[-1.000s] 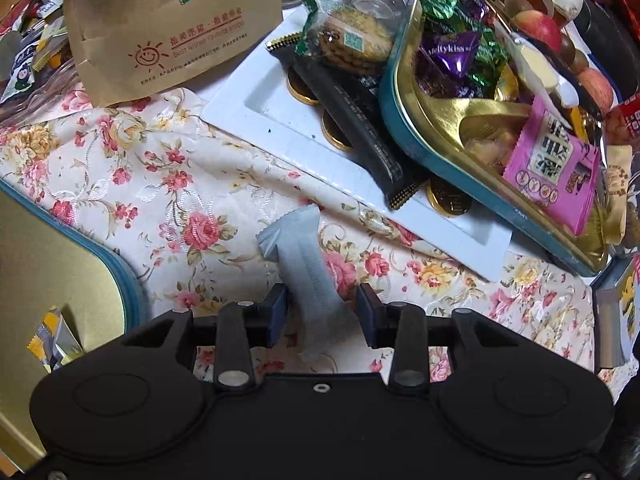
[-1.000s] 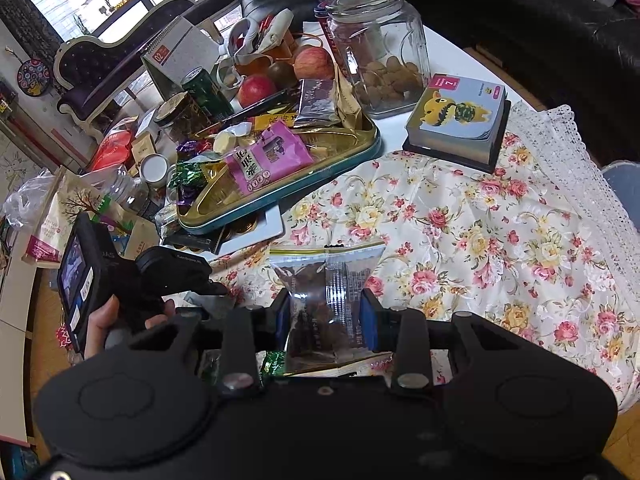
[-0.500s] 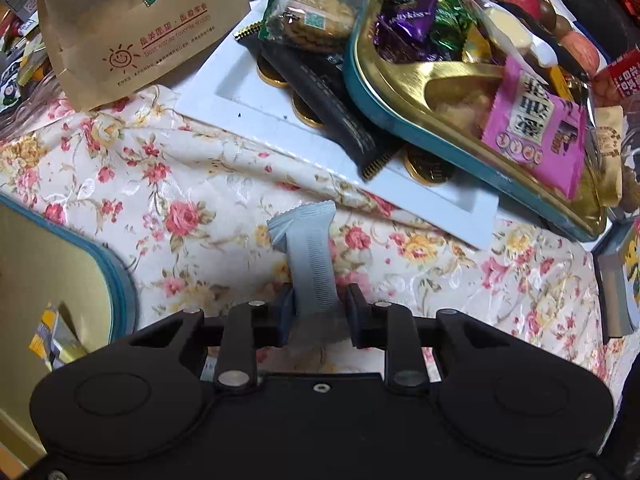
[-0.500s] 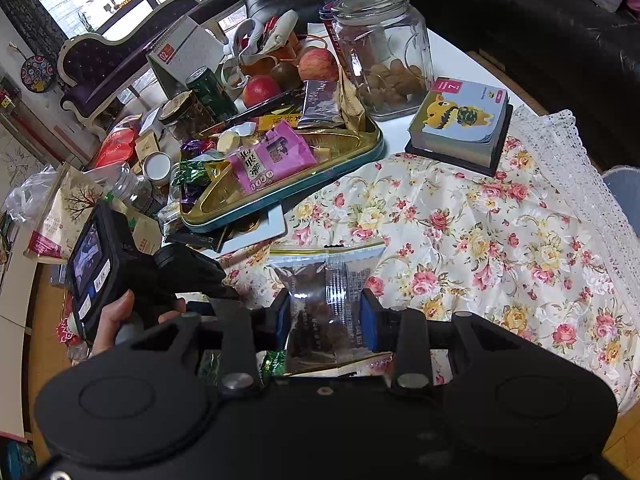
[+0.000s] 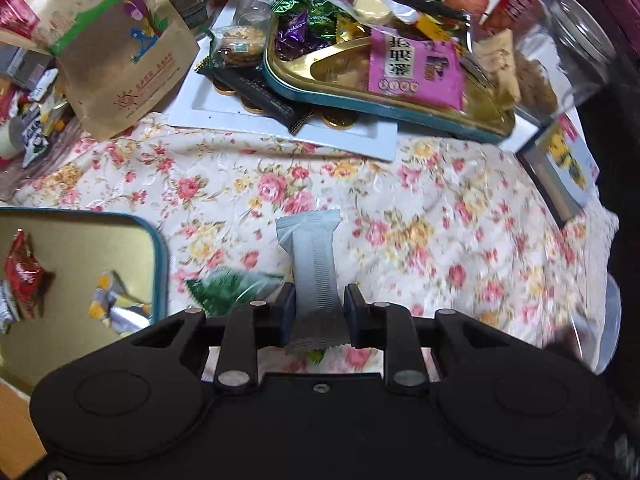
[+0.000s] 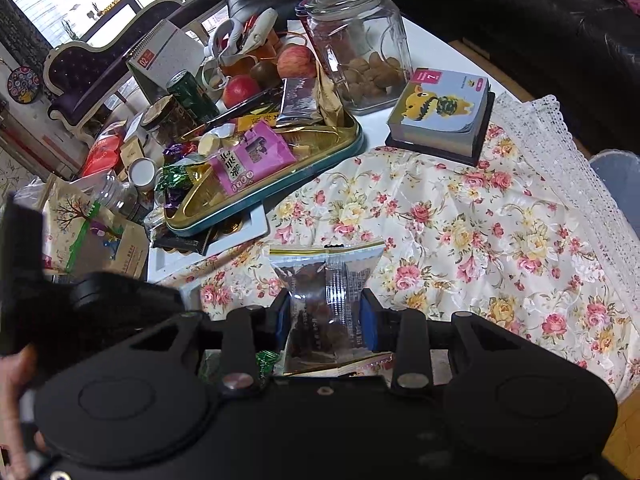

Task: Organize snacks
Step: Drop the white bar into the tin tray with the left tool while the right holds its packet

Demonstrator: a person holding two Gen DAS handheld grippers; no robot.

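Note:
My left gripper is shut on a pale grey snack bar wrapper, held above the floral tablecloth. A gold tin with a teal rim lies at the left and holds a red packet and a yellow-silver candy. A green wrapper lies just left of my fingers. My right gripper is shut on a clear packet with dark brown snacks, above the cloth. The full gold tin of mixed snacks with a pink packet sits beyond.
A white tray with gold coins lies under the full tin. A brown paper bag stands at the back left. A glass jar, a small book, apples and a green can crowd the far side.
My left gripper has lifted and pulled back with the grey bar; the near tin's contents and a green wrapper have come into view. My right gripper has stayed put with its packet.

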